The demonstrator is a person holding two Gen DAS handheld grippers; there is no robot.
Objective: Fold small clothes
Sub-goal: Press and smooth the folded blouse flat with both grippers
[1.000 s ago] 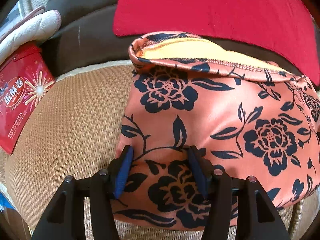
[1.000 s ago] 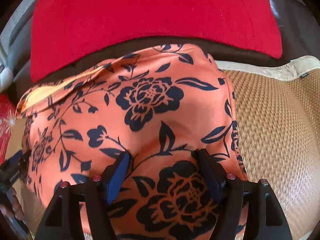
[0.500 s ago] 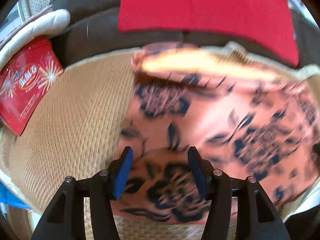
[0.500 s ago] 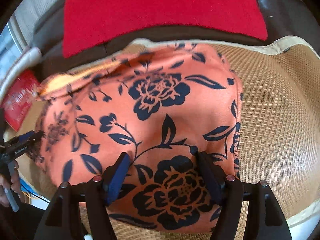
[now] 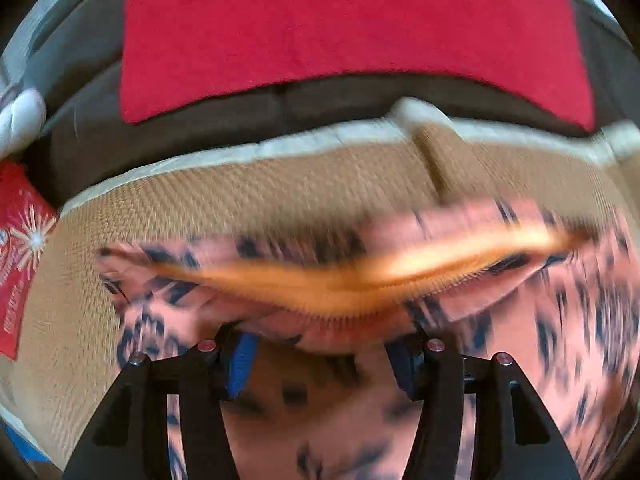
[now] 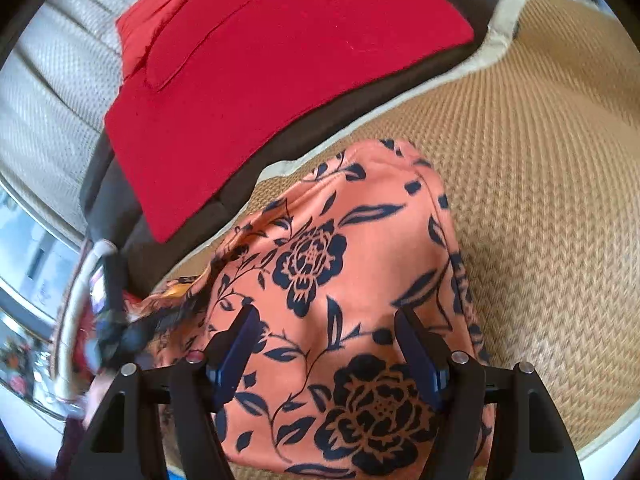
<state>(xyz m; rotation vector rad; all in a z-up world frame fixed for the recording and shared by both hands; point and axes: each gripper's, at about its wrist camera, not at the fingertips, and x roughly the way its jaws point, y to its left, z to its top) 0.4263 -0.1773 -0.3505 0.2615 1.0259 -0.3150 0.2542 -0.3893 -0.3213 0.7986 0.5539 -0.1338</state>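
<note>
An orange garment with dark blue flowers (image 6: 360, 264) lies on a woven tan mat (image 6: 540, 160). In the left wrist view the garment (image 5: 540, 320) is motion-blurred, its yellow-lined hem (image 5: 380, 276) bunched across the middle. My left gripper (image 5: 320, 360) has its fingers wide apart over the cloth, with the hem partly covering the fingertips. My right gripper (image 6: 328, 344) is open, fingers spread above the garment. The left gripper shows as a blur at the garment's left edge in the right wrist view (image 6: 116, 320).
A red cloth (image 5: 340, 32) lies on a dark sofa seat (image 5: 160, 136) beyond the mat; it also shows in the right wrist view (image 6: 260, 60). A red printed package (image 5: 20, 240) sits at the left. Grey woven upholstery (image 6: 48, 92) is at the far left.
Both grippers pulled back toward the near side. The garment's far hem came toward my left gripper and more bare mat shows beyond it. The right view swung rightward.
</note>
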